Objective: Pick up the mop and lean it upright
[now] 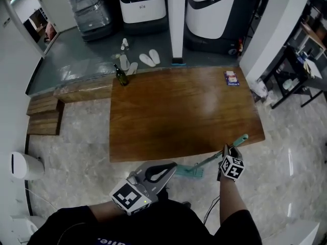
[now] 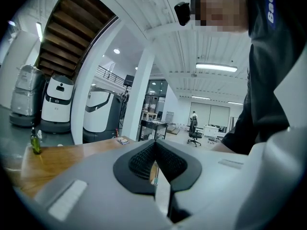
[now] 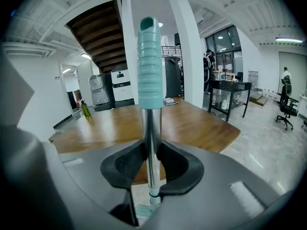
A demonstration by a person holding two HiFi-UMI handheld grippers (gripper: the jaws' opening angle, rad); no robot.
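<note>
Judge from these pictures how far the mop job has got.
Done: the right tongs are clamped on the mop, on its metal pole below the green grip. In hand: the mop slants, its head down by the floor beside the table; the left tongs are shut and empty. Left: stand it upright and lean it against something.

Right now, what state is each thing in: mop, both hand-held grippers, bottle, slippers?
Mop, tilted, head down near the floor, pole clamped.
Right hand-held gripper, shut on the mop's pole.
Left hand-held gripper, shut, nothing between its jaws.
Green bottle, upright at the wooden table's corner.
Slippers, lying flat beyond the table.
</note>
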